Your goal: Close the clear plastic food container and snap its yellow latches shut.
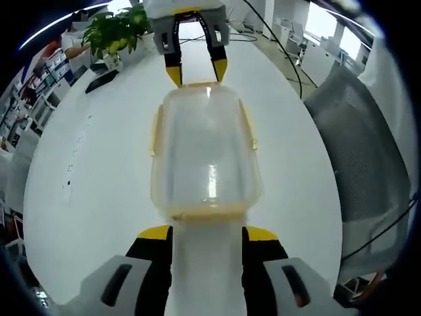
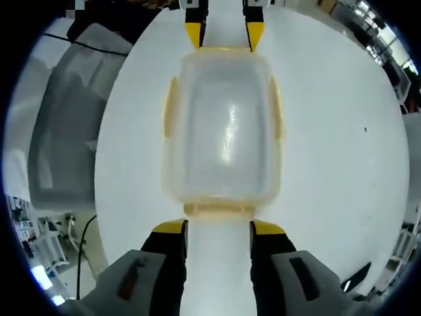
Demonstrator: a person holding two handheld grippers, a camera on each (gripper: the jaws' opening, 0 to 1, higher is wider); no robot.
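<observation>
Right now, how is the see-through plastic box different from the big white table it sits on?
The clear plastic food container is see-through; the round white table is solid white. The container is small with rounded corners and yellow latches on its sides; the table is wide and plain. The container sits between the two grippers; the table spreads far past them. Both look smooth and shiny.

The container (image 1: pixel 205 155) stands on the surface (image 1: pixel 85 191), well in from its edges, with its lid (image 2: pixel 223 125) on top. The left gripper (image 1: pixel 206 240) sits at one short end, the right gripper (image 2: pixel 218 232) at the opposite end, facing each other across it. Beyond the surface's far edge in the left gripper view stands a plant (image 1: pixel 117 29); a chair (image 1: pixel 368 145) stands off one long edge.
</observation>
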